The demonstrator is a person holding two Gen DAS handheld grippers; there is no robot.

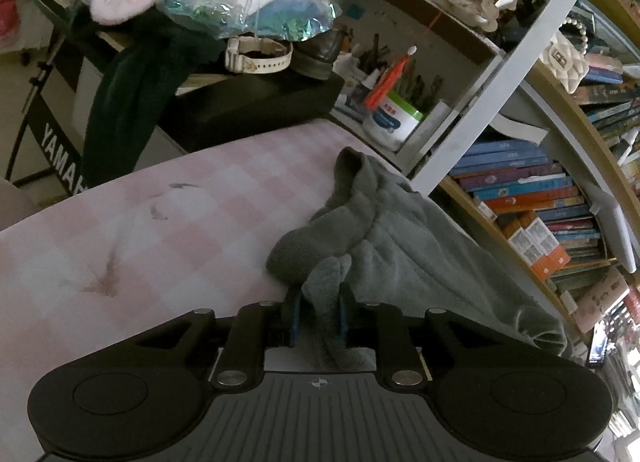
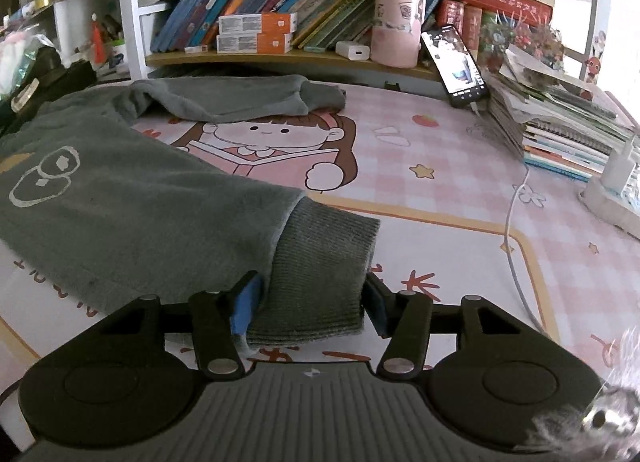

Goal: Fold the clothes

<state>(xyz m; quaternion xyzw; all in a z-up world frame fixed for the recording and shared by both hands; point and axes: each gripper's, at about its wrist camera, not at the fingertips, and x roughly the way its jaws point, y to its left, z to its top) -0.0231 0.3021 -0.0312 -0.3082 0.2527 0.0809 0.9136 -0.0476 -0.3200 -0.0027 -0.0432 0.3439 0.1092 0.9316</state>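
- Left wrist view: the left tongs [image 1: 318, 316] are clamped on a bunched fold of the grey sweatshirt [image 1: 404, 246], which lies rumpled along the counter's far edge by the bookshelf [image 1: 532, 197]
- Right wrist view: the right tongs [image 2: 308, 302] stand wide astride the ribbed cuff [image 2: 320, 262]; pads beside it, not yet pinching
- Likely handling: soft, limp fleece, light, sagging freely; the thicker cuff and hem look like the best holds
- Surface: pink checked cartoon mat [image 2: 440, 181] on the counter; phone [image 2: 456, 65] and stacked notebooks [image 2: 560, 129] crowd the side
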